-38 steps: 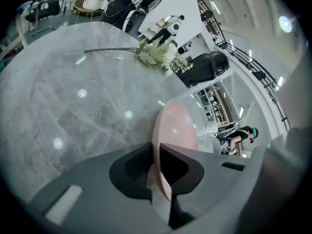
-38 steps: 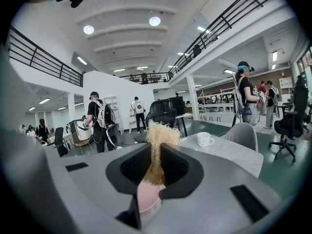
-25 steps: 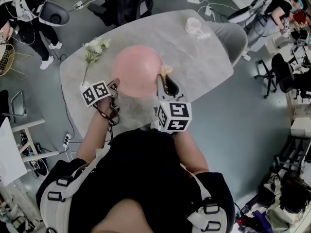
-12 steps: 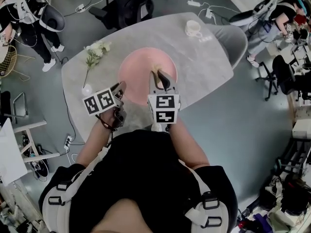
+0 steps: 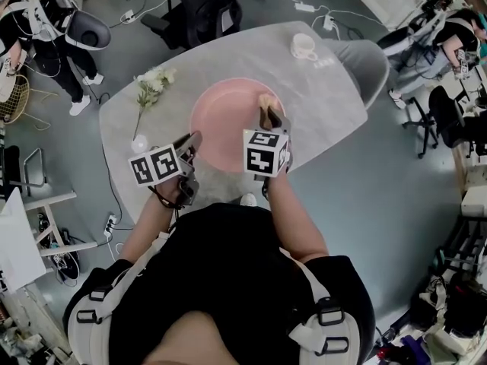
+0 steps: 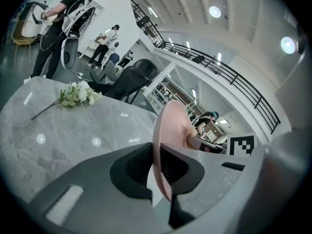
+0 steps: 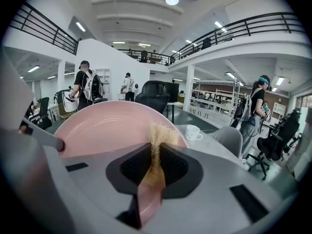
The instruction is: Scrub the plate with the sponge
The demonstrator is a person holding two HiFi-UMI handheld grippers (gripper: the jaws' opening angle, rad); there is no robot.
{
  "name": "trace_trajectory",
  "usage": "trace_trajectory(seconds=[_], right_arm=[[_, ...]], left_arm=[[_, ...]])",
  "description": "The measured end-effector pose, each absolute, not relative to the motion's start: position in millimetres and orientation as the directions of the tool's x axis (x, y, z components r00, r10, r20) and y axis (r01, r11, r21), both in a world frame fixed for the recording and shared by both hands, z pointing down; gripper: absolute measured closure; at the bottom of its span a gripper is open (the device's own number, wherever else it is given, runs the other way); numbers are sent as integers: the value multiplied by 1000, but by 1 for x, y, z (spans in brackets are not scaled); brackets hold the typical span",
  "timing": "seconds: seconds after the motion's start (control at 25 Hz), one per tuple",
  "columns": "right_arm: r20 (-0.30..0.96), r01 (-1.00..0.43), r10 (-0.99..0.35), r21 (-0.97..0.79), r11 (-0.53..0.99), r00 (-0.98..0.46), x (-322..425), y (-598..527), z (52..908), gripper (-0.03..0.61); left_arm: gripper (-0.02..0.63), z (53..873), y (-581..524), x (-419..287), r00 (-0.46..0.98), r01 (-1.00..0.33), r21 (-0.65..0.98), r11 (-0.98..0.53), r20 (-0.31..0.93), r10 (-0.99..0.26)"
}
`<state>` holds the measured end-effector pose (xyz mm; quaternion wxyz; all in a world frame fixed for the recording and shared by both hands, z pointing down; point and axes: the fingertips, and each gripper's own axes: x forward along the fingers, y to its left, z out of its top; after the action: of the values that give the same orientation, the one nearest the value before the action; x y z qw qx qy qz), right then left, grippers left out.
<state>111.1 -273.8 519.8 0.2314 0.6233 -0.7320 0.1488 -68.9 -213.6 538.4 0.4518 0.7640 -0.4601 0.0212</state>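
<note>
A pink plate [image 5: 228, 120] is held over the grey marble table [image 5: 323, 101], in front of me. My left gripper [image 5: 189, 143] is shut on the plate's near-left rim. In the left gripper view the plate [image 6: 170, 123] stands edge-on between the jaws of that gripper [image 6: 156, 162]. My right gripper [image 5: 268, 114] is shut on a thin tan sponge [image 5: 265, 101] at the plate's right rim. In the right gripper view the frayed sponge [image 7: 155, 147] sticks up from the right gripper [image 7: 155, 167], in front of the plate's face [image 7: 102, 123].
White flowers [image 5: 150, 80] lie at the table's far left and a white mug [image 5: 303, 46] stands at its far right. A grey chair [image 5: 367, 61] and a black chair [image 5: 204, 2] flank the table. People stand at both far sides of the room.
The plate, tipped up towards me a second ago, has lowered and sits flatter. The right gripper swept the sponge left across the plate, then back to the right rim.
</note>
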Motion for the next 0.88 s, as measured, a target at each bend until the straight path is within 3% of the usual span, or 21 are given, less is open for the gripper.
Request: trace_trajectory(seconds=[0.4,0.64,0.88], right_arm=[[463,-982,-873,17,186,-157,103,-288,504,528],[397,-927,-853,17,374,-337,62,-286,486,528],[428,-824,-753,34,566,-500,22,-268,498,528]], left_arm=[[578,528,-212,-58,594,-761,584,-283,453,-665],[578,524,-207,-47,599,-775,543,-323,471,-647],[578,529,-206,-50,570,-808,487,-330,510,-644]])
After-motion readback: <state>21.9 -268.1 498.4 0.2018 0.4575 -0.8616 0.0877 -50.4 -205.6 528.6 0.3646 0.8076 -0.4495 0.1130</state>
